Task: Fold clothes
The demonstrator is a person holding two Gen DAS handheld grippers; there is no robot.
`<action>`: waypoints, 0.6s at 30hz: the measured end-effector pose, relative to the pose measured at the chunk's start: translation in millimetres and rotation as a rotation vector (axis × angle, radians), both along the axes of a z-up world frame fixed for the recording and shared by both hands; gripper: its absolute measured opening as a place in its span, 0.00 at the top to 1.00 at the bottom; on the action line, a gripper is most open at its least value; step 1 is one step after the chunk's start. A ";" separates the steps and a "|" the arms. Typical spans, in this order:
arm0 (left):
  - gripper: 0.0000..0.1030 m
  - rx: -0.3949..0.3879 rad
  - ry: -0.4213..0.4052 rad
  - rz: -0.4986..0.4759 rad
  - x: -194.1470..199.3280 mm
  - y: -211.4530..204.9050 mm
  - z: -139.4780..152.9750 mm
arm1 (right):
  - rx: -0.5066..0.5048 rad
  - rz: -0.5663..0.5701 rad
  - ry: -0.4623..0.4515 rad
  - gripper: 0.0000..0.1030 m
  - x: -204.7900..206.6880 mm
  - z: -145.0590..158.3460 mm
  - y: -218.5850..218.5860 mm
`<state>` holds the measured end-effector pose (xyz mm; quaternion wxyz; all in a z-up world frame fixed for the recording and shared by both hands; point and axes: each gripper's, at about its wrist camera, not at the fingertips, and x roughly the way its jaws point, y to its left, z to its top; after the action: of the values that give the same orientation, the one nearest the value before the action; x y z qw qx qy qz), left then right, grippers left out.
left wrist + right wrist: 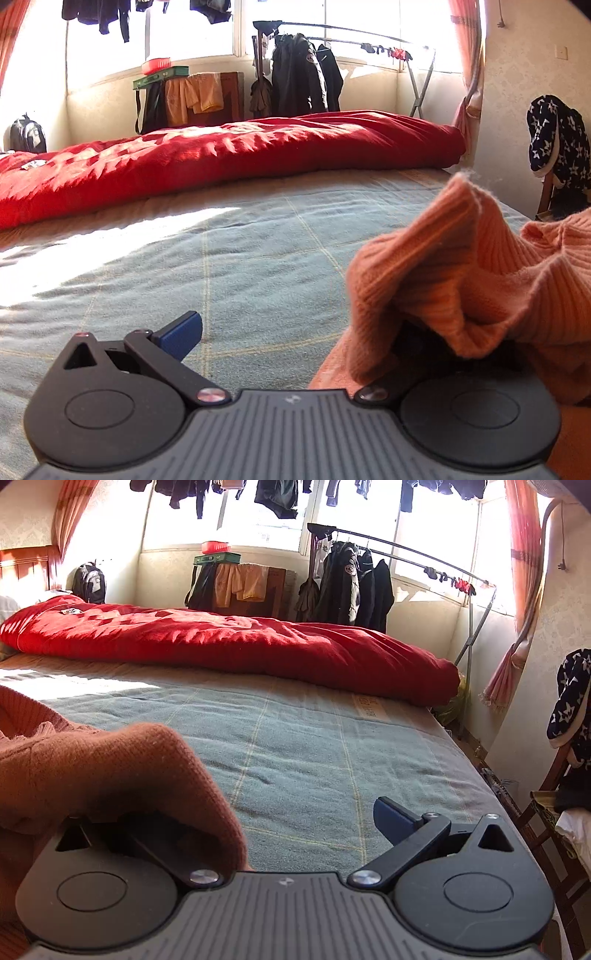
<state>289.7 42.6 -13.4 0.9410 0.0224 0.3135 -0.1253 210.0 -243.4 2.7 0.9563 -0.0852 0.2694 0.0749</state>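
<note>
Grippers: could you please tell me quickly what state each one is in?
Left gripper: open, orange sweater draped over one finger.
Right gripper: open, the sweater over one finger.

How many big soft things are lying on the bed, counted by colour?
Orange: 1, the sweater
Red: 1, the quilt
Total: 2

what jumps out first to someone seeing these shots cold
The bright red quilt stretched along the far side of the bed grabs the eye first, sunlit below the window. Next is the orange knit sweater bunched up close, draped over one finger of the open left claw and, in the right wrist view, over one finger of the open right claw, above the grey-green checked bedspread.
</note>
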 end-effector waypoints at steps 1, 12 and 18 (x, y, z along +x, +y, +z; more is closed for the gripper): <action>0.00 0.005 0.012 -0.025 2.0 -1.5 -0.2 | -0.014 0.021 0.004 0.00 3.3 -1.2 3.0; 0.00 0.107 -0.146 0.125 42.7 11.5 14.6 | -0.230 -0.014 -0.089 0.00 52.5 6.0 20.4; 0.01 0.140 -0.158 0.196 85.1 16.6 6.8 | -0.339 -0.066 -0.129 0.00 97.9 -1.1 27.3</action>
<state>374.9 59.2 -6.6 0.9666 0.0669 0.2472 -0.0086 308.0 -216.1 1.6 0.9454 -0.2410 0.2191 -0.0088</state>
